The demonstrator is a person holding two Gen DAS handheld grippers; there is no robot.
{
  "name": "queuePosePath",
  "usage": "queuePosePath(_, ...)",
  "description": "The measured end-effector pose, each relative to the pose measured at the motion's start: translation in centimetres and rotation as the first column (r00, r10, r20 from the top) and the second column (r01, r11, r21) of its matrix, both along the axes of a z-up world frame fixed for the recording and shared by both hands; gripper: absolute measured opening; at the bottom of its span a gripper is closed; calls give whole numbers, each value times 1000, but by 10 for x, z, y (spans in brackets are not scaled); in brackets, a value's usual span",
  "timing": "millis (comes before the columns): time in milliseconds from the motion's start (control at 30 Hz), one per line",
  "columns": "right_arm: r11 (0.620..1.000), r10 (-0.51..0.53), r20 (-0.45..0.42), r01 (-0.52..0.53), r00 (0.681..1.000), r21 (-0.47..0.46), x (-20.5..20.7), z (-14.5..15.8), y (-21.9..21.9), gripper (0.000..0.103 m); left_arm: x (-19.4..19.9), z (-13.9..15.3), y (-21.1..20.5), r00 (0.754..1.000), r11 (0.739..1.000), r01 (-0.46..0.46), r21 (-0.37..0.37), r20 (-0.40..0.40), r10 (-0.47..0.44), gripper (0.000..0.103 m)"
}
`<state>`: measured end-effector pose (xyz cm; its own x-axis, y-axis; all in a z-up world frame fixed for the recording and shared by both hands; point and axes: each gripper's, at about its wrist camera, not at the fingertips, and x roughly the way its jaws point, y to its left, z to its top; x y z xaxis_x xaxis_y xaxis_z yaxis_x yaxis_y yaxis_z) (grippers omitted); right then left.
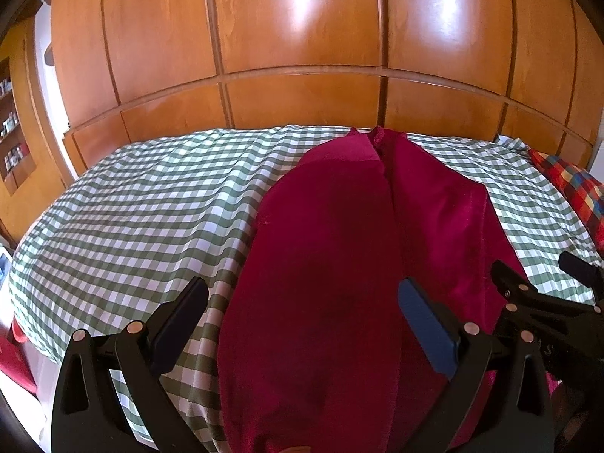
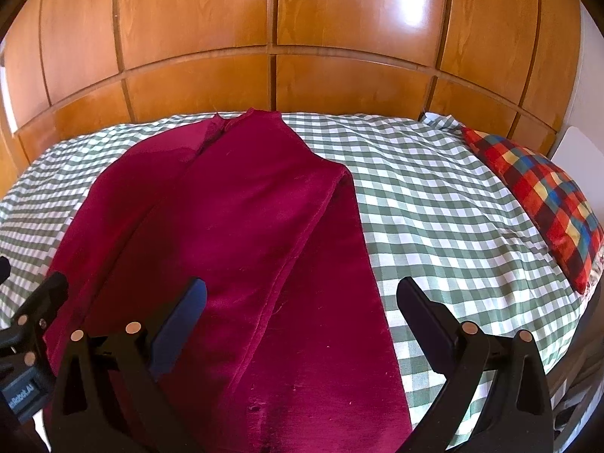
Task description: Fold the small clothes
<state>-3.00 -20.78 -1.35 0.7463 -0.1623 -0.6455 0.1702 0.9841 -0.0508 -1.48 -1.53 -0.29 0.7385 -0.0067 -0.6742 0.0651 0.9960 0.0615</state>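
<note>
A dark red garment lies lengthwise on the green-and-white checked bedcover. Both long sides are folded inward, and the two flaps meet along a seam down the middle. My left gripper hovers open over the near end of the garment, nothing between its fingers. My right gripper is open too, above the garment's near right part. Each gripper shows at the edge of the other's view: the right one on the right side, the left one on the left side.
A wooden panelled wardrobe stands right behind the bed. A red, blue and yellow checked pillow lies at the bed's right end. Shelves with small items are at the far left.
</note>
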Motion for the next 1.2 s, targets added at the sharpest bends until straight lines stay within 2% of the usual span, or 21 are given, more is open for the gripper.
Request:
queuePosePath(500, 1000, 5, -2, -5, 1000, -2, 0, 1, 1, 100, -1, -1, 0, 1000, 1000, -3, -3, -7, 3, 100)
queuePosePath(700, 1000, 0, -15, 0, 1000, 14, -2, -4, -3, 100, 1, -1, 3, 999, 999, -36, 22, -11, 36, 100)
queuePosePath(1200, 1000, 15, -32, -15, 999, 1, -5, -5, 5, 100, -2, 4, 27, 996, 996, -86, -11, 7, 86, 100)
